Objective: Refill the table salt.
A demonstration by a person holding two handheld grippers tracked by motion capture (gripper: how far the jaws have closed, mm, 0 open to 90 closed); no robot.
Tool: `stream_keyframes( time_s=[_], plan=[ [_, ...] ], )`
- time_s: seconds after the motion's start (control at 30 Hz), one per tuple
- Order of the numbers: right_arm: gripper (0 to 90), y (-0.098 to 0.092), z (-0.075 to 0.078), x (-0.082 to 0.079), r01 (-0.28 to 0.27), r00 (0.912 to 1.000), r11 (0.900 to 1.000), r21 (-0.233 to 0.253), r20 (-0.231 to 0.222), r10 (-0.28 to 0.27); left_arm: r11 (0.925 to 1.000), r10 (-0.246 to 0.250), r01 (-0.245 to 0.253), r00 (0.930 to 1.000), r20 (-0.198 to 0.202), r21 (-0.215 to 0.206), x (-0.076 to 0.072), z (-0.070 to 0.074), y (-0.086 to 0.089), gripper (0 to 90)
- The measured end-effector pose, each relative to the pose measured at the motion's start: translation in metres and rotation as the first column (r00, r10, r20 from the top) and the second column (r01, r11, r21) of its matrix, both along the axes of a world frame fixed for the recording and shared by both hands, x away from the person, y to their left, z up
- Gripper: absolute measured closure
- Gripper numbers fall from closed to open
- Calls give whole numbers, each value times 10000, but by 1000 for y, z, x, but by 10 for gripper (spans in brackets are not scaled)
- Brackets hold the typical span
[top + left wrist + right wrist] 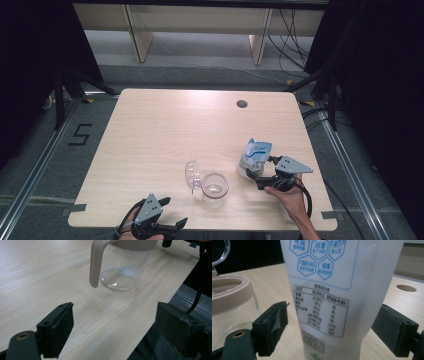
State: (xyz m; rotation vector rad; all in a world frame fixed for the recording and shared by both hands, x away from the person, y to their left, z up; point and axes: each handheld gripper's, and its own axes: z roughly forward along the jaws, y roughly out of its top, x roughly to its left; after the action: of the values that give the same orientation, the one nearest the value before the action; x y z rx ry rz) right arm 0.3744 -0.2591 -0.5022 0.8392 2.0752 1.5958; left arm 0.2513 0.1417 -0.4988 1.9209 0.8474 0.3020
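High view gives us a pale wood-grain worktop (150, 130) with rounded corners and a small round cable hole (242, 104) near its far edge. Toward the near edge stands a clear glass jar with a beige rim (215, 189), its clear domed lid (192, 175) flipped open on the left side. Just right of it stands a white plastic pouch printed in blue (255, 156). Our right gripper (261, 171) reaches in from the near right, and its jaws are spread wide on either side of the pouch without touching it (the right gripper view shows a clear gap at both pads, with the pouch's nutrition table between them). Our left gripper (172, 212) sits at the near edge, left of the jar and apart from it; its jaws stand wide open with nothing between them, pointing toward the jar's base in the left gripper view.
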Motion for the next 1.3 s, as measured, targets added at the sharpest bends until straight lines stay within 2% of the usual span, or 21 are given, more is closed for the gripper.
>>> stream_keyframes(
  time_s=[0.03,0.07,0.13,0.17,0.2,0.23,0.27,0.3,0.33,0.4,0.43,0.47,0.53,0.6,0.63,0.73,0.77,1.0,1.07,1.1,1.3],
  plan=[
    [174,-1,-1,3,-250,9996,9997,80,112,249,10000,4,-4,10000,-2,7,0,0,0,152],
    [177,-1,0,4,-102,9997,9998,-183,221,106,10000,14,-14,10000,6,-29,0,0,0,152],
    [192,1,-2,5,-131,9996,9999,-99,248,134,10000,45,-45,10000,-39,-48,0,0,0,152],
    [192,2,-1,3,-103,9999,9999,-53,-116,103,10000,38,-38,10000,-36,-45,0,0,0,152],
    [195,2,-3,6,-20,9995,9999,-119,316,24,10000,16,-16,10000,5,-17,0,0,0,153],
    [197,3,-3,4,104,9999,9999,-37,46,-104,10000,16,-16,10000,-1,-10,0,0,0,152],
    [200,4,-4,8,-183,9995,9998,-94,264,185,10000,25,-25,10000,-17,-22,0,0,0,152],
    [204,4,-4,7,-89,9999,9999,-100,54,90,10000,23,-23,10000,-15,-6,0,0,0,152],
    [207,4,-4,8,-98,9994,9999,-141,317,102,10000,16,-16,10000,-16,-7,0,0,0,153],
    [208,6,-5,7,-140,9999,9999,-90,-44,139,10000,34,-34,10000,-20,-15,0,0,0,153],
    [210,5,-5,9,-136,9998,9998,-138,164,139,9999,89,-89,10000,-17,117,-1,1,1,152],
    [212,6,-5,8,-14,10000,10000,-90,-7,14,9999,84,-84,10000,-19,101,-1,1,1,152],
    [219,6,-5,10,-54,9995,9999,-163,300,59,9999,69,-69,10000,3,107,-1,1,1,152],
    [222,7,-6,10,-98,9998,9999,-58,158,99,9999,70,-70,10000,10,122,-1,1,1,152],
    [223,9,-6,8,150,9999,9997,168,1,-150,9999,70,-70,10000,10,119,0,1,1,153],
    [230,8,-6,11,-182,9998,9998,-41,-19,182,9999,46,-47,10000,28,152,0,1,1,152],
    [232,9,-7,10,-155,9998,9999,38,-117,156,9993,-61,57,9999,114,357,0,2,2,153],
    [244,9,-7,12,-371,9993,9993,-61,61,372,9998,-72,69,9999,137,194,0,1,1,153],
    [249,9,-7,13,-298,9994,9991,-288,172,303,9998,-73,71,9999,134,185,0,1,1,152],
    [249,10,-7,11,-247,9997,9996,-115,-68,246,9998,-65,63,9999,130,182,0,1,1,152],
    [267,12,-8,14,-374,9990,9993,-96,239,376,9998,-68,66,9999,133,178,0,1,1,152]
  ],
)
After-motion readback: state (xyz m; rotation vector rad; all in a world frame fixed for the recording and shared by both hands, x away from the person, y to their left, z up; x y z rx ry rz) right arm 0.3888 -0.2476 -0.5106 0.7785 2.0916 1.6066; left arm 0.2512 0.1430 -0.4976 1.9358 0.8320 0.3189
